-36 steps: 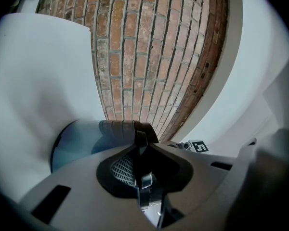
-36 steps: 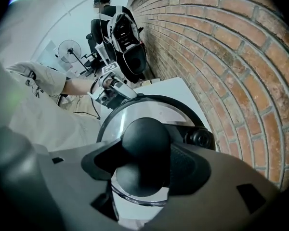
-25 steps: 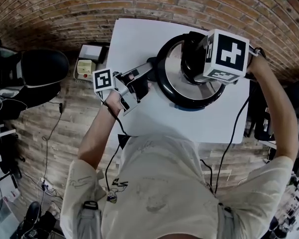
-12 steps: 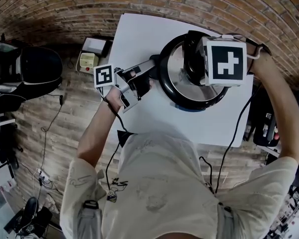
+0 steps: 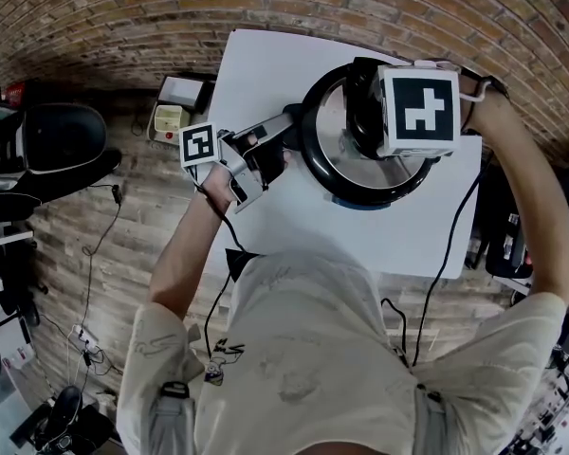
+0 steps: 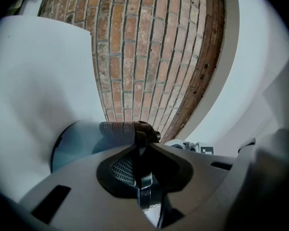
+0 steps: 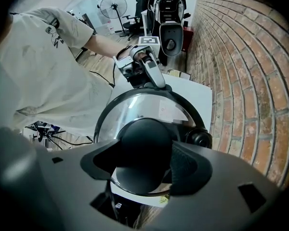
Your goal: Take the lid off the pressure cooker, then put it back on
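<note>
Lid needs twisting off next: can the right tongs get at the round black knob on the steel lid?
Likely yes: the right tongs grip the round black knob from straight above, nothing between; the left tongs clamp the long black-and-silver handle.

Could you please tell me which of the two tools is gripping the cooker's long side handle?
The left tool: it clamps the side handle, while the right tool grips the lid knob.

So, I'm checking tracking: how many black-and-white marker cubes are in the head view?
2: one white cube with black square markers by the cooker's long grey handle, the other above the shiny steel lid.
</note>
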The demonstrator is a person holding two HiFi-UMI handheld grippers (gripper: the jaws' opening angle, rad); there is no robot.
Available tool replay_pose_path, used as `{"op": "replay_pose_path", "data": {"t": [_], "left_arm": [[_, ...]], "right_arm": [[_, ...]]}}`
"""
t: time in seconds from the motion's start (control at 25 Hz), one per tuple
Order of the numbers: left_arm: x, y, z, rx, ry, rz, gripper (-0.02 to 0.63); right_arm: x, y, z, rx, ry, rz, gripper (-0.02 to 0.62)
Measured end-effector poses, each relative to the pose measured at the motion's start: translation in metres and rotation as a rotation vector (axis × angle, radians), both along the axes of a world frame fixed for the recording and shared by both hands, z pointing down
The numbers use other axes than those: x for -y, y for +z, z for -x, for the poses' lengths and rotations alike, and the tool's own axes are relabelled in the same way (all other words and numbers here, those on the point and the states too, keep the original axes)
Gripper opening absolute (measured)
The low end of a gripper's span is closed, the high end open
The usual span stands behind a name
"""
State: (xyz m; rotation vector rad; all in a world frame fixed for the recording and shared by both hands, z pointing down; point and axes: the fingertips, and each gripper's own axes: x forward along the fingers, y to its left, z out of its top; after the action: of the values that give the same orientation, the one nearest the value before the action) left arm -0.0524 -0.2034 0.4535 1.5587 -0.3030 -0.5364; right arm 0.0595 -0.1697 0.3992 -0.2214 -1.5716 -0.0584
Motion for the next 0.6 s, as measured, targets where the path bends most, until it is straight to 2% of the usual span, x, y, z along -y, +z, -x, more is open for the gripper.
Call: {"op": "replay_pose_path", "data": {"t": [0.32,0.44,0.6], "left_arm": [[0.002,0.004,0.002,0.037,-0.009,-0.005,0.071],[0.003,0.005,0.003,0.087,-0.018,-0.015,0.079],[0.006,0.001,0.018,0.199,-0.082,-0.072,0.134]], "right_arm": [[0.005,0.005,0.001,0.056,0.006,-0.017,0.323],[0.004,0.002,0.002,0.106,-0.019,-0.04,0.344],[-0.001,-0.002,0.001,0.184,-0.017,-0.084,0.396]]}}
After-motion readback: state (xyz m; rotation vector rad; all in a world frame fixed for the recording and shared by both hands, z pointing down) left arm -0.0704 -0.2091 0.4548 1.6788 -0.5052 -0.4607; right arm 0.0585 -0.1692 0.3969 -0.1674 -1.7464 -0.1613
